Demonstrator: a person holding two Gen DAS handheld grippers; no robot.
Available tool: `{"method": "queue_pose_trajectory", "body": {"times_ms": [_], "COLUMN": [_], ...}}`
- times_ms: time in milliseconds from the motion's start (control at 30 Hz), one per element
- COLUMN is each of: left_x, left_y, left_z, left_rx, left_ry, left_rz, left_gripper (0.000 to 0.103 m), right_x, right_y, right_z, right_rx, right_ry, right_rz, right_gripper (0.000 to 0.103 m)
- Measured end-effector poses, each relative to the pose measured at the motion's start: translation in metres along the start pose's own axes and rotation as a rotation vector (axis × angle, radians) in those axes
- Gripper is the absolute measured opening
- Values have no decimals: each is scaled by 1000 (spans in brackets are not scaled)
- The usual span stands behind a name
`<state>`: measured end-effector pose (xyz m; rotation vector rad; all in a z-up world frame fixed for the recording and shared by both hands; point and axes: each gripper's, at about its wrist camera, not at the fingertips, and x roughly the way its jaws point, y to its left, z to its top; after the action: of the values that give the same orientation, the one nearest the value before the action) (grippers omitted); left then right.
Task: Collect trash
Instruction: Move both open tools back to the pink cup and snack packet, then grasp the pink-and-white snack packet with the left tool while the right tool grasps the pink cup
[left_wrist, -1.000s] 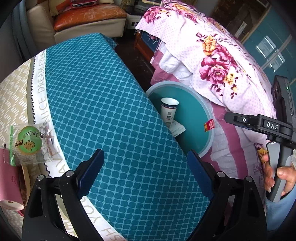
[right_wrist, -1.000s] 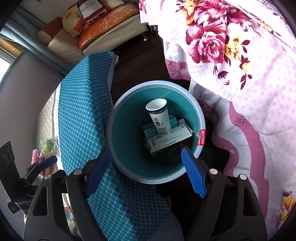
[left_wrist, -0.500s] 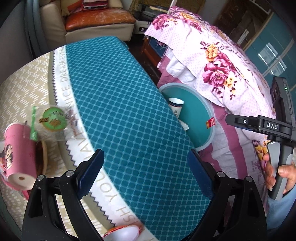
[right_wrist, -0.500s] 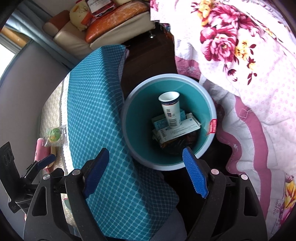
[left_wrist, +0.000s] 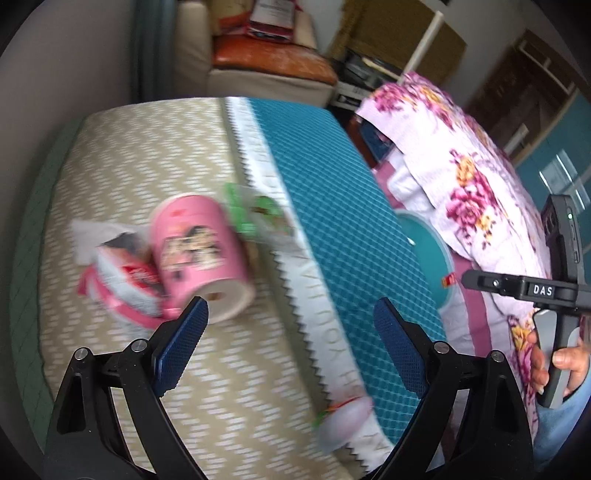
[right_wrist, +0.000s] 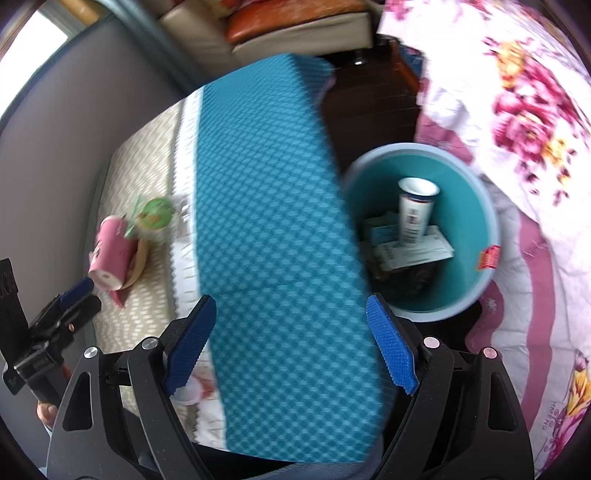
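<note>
The left hand-held gripper (left_wrist: 290, 325) hangs wide open and empty just short of the tipped pink cup (left_wrist: 201, 258) on the surface (left_wrist: 147, 155), presumably next for the bin (right_wrist: 476, 206) (the right hand-held gripper (right_wrist: 291, 341), likewise open, waits beside it).

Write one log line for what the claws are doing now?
left claw: open, empty, near pink cup | right claw: open, empty | bin: white cup inside
</note>
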<state>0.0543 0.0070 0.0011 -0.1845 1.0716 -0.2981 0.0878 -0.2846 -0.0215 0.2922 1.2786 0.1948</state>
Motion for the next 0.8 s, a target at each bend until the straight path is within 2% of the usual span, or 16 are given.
{"method": "queue_pose_trajectory", "body": {"times_ms": [233, 300, 367, 400, 467, 500, 600, 800], "left_x": [-17, -16, -12, -9, -3, -1, 8, 17], "left_y": [103, 125, 136, 140, 145, 148, 151, 153], "left_z": [-7, -5, -1, 2, 8, 9, 14, -2], "left_rx": [-244, -287, -289, -293, -300, -302, -295, -221], "left_ry": [-34, -44, -46, -43, -38, -38, -34, 0], "left_rz": [67, 80, 96, 95, 84, 81, 65, 103], "left_gripper": [91, 91, 91, 91, 91, 91, 91, 91], "right_x": [25, 33, 40, 43, 50, 51, 58, 80], "right_y": [73, 93, 117, 125, 145, 154, 177, 214], "right_z": [20, 27, 35, 38, 45, 47, 54, 65], "right_rx": [-112, -133, -165, -177, -195, -200, -225, -253], "right_ry": [66, 79, 89, 95, 119, 125, 144, 199], "right_rz": [39, 50, 49, 52, 64, 71, 76, 77], "right_gripper": [79, 79, 75, 65, 52, 50, 49, 49]}}
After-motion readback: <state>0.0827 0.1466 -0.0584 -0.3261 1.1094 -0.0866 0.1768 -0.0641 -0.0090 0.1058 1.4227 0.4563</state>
